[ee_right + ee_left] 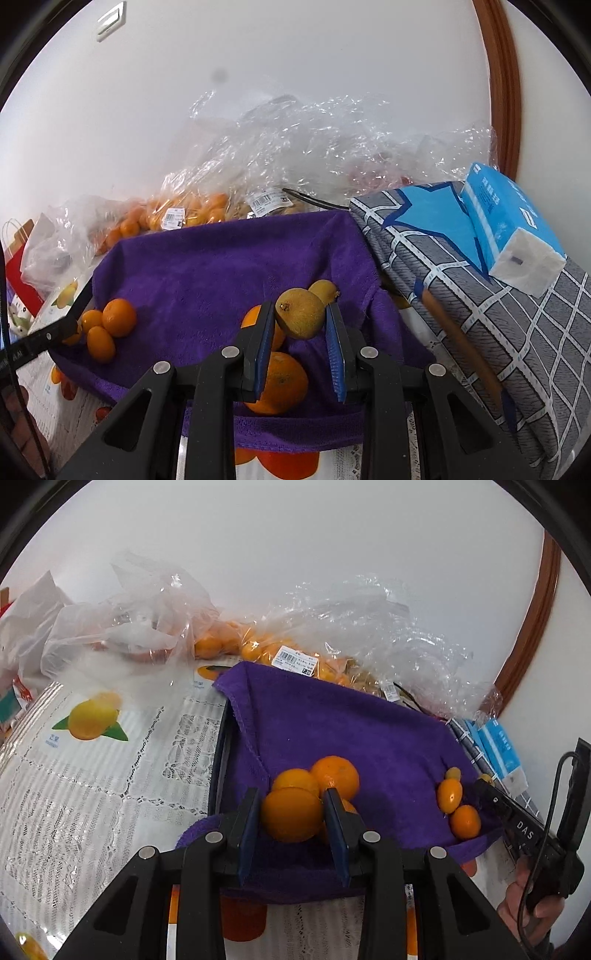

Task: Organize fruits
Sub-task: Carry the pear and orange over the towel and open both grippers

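Observation:
A purple towel covers a tray and also shows in the right wrist view. My left gripper is shut on an orange tangerine; two more tangerines lie just behind it. My right gripper is shut on a yellow-brown fruit, held above the towel; a second like fruit lies behind it and a large orange below. Three small tangerines lie at the towel's left, by the left gripper's tip.
Clear plastic bags of small oranges lie along the back wall. A grey checked cloth bundle with a blue tissue pack stands right of the towel. A lace tablecloth with fruit pictures lies to the left.

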Action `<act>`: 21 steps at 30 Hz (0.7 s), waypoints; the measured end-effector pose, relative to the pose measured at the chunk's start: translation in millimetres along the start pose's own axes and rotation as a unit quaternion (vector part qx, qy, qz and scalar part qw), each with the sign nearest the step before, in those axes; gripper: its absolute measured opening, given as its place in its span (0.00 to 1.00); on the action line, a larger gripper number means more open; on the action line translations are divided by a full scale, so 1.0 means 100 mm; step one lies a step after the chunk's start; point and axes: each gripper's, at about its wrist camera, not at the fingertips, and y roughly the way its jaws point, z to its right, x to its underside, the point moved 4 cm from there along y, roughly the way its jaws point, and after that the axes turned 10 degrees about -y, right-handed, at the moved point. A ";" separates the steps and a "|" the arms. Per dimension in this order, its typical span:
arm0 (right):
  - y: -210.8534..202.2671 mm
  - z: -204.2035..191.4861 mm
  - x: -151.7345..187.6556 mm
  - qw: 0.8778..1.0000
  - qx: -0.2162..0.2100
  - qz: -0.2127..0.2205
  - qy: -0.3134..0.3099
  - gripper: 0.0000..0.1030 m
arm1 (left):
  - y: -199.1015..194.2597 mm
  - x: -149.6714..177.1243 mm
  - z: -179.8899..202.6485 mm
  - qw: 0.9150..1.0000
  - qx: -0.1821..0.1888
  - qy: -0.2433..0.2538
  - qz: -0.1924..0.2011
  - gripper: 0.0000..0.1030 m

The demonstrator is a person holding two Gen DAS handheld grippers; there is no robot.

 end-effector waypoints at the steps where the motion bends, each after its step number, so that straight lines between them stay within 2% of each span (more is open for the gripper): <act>1: 0.02 0.03 0.01 1.000 0.001 -0.006 0.006 0.27 | 0.01 0.00 0.00 1.000 0.000 -0.002 -0.001 0.32; 5: 0.09 0.10 0.02 1.000 0.001 -0.017 0.025 0.27 | 0.01 -0.02 -0.02 1.000 0.000 -0.008 0.000 0.32; 21: 0.19 0.08 0.07 0.999 -0.008 -0.044 0.020 0.27 | 0.04 0.00 0.03 1.000 -0.012 0.009 0.000 0.32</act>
